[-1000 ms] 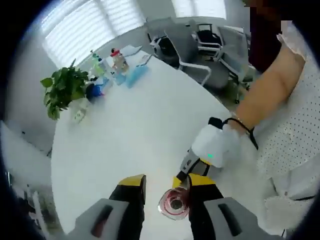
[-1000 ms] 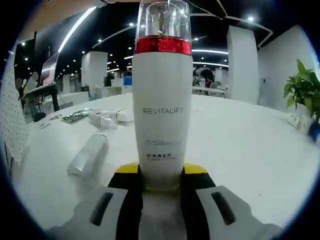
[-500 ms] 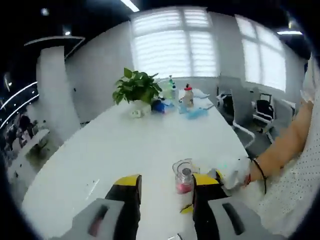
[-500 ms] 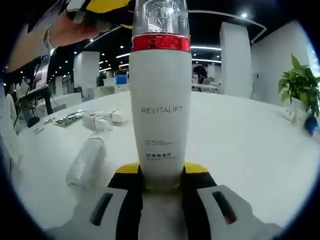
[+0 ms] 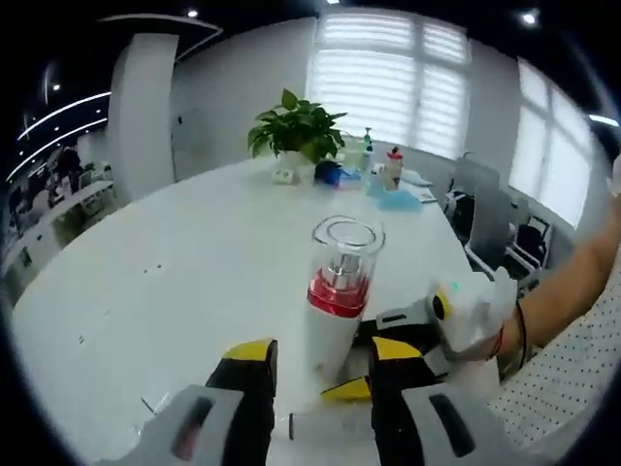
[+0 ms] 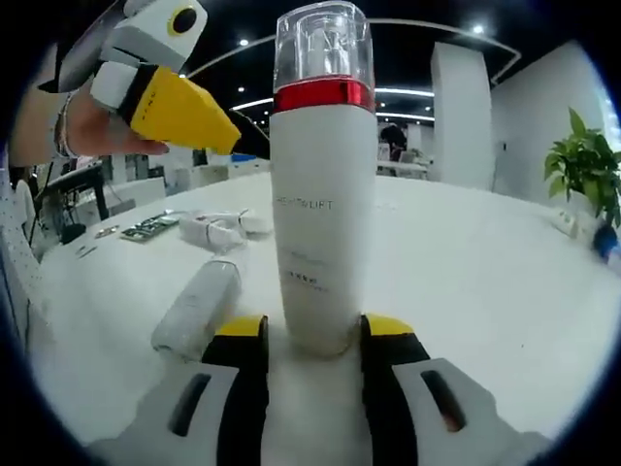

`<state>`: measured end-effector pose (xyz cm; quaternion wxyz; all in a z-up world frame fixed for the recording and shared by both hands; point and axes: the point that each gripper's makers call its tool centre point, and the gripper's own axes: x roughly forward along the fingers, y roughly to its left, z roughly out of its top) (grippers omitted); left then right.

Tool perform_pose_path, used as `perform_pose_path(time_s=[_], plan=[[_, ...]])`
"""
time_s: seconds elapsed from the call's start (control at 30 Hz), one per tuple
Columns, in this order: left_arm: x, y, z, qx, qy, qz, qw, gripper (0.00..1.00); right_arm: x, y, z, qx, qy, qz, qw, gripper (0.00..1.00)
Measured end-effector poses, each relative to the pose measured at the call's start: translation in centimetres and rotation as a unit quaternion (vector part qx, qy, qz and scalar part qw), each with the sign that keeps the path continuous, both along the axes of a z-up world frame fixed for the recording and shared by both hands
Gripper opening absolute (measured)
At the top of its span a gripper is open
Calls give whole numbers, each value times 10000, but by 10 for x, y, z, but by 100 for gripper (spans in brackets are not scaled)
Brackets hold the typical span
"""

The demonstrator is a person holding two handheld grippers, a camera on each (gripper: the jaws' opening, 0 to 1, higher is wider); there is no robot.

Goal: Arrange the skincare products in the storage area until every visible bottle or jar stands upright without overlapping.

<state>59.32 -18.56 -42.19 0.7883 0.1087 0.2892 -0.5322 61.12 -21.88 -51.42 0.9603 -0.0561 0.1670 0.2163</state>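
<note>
One bottle [image 6: 322, 184] stands upright on the white desk [image 6: 485, 282], so part of the job looks done. A second, smaller white tube [image 6: 197, 309] lies on its side just to the left of it in the right gripper view, close but not touching as far as I can tell; it has yet to be stood up. Further back on the desk lie some small white items [image 6: 218, 228] that are too blurred to name, so I cannot say whether they count.

The upright bottle is tall and white, with a red band under a clear cap and grey lettering on the front, too faint to read here. In the left gripper view the same bottle [image 5: 338, 291] rises just beyond the tips of the left tool [image 5: 312, 359].

The right tool [image 6: 303, 335] has its jaws on either side of the bottle's base. A sliver of gap seems to show on each side, but I cannot tell for sure whether they are gripping or have let go. The left tool's jaws are apart and hold nothing; in the right gripper view it hangs above the desk at the upper left, its yellow tip pointing towards the bottle's cap.

The likely next job is righting the lying tube, in a spot clear of the standing bottle.
</note>
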Motion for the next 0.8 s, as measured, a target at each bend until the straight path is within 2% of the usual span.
perform_pose_path(time_s=[0.2,0.47,0.63,0.8], plan=[[1,-2,-7,120,-49,58,9999,37,3,-3,0,102,30,-82,9999,31],[1,-5,-15,237,-112,134,9996,35,5,-1,1,141,127,-188,9996,30],[-1,-8,-20,285,-120,78,9995,34,5,1,1,81,267,-150,9995,30],[-3,-12,-23,260,-125,37,9996,34,6,5,-1,-156,328,-77,9993,30]])
